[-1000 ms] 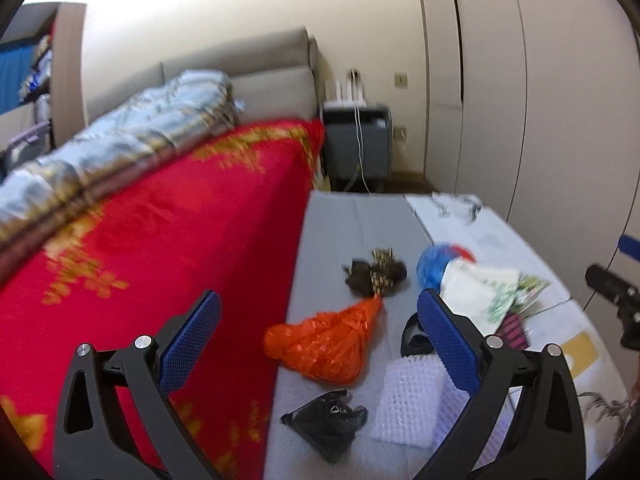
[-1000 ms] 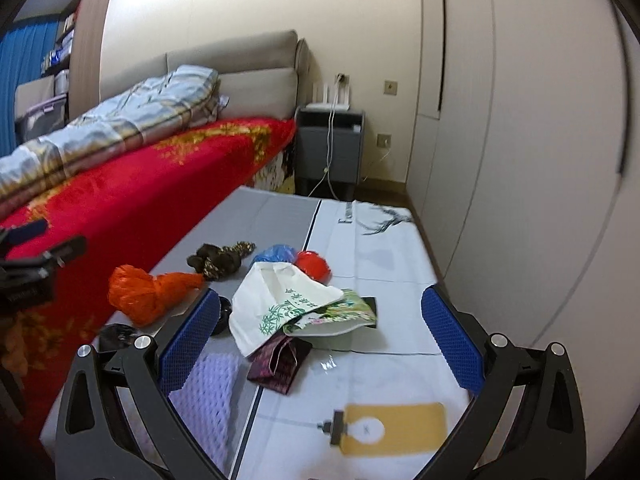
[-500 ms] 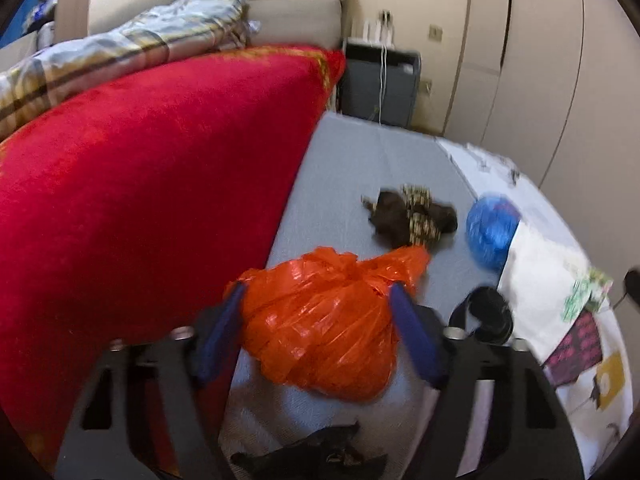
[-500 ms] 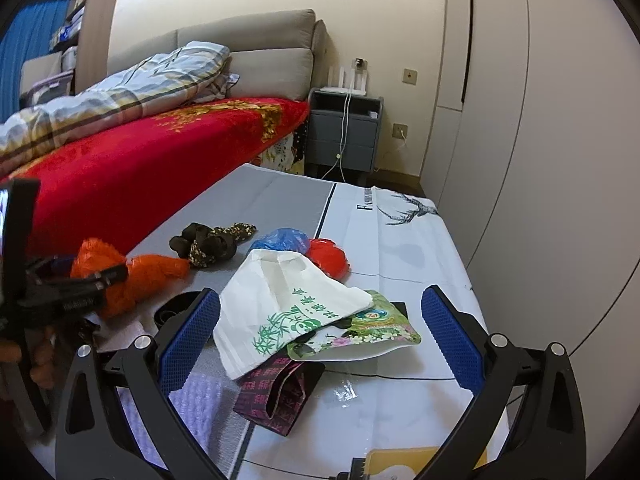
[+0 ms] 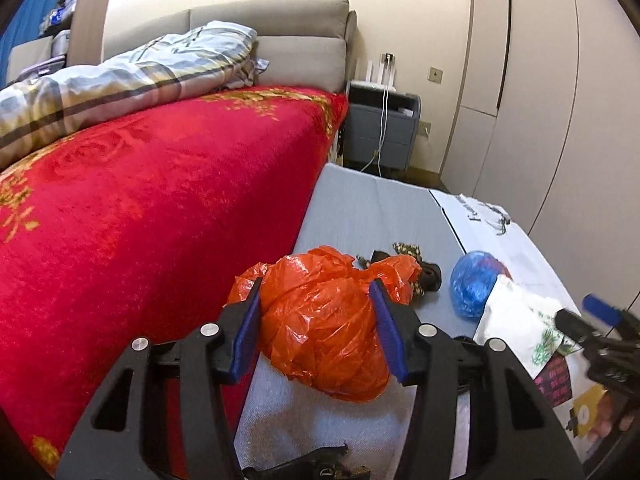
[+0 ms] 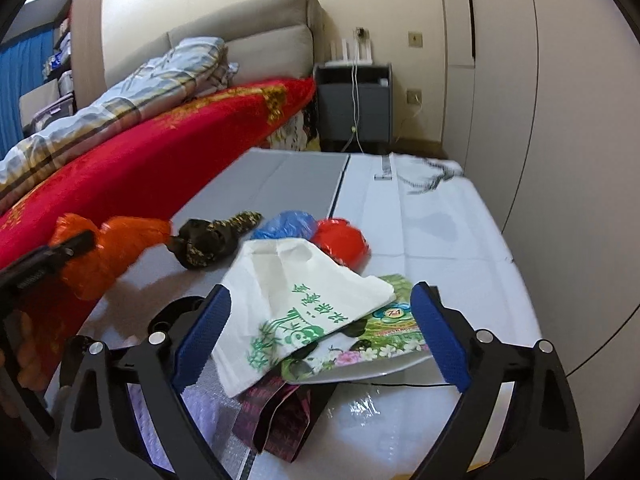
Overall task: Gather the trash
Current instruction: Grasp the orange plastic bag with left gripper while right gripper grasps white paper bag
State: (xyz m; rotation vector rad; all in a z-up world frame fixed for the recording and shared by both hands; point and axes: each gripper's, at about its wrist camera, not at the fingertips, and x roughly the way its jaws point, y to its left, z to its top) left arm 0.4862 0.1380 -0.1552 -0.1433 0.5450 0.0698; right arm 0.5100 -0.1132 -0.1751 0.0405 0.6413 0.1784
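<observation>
Crumpled bag point(image 5: 324, 320) near left on the mat point(image 5: 372, 208), just beside the bed point(image 5: 140, 208), with cloth bundle point(image 6: 208, 238) right of it, two wads point(image 6: 288, 224) farther right, flat bag point(image 6: 296, 300) nearer atop packets point(image 6: 376, 340).

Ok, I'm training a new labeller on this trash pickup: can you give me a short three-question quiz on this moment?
1. True or false: the left gripper has the orange bag between its fingers.
2. What lies directly on top of the floral packet? A) white printed bag B) blue bag C) dark fabric bundle
3. What colour is the blanket beside the mat?

Key: 1 true; 2 A; 3 red.
</observation>
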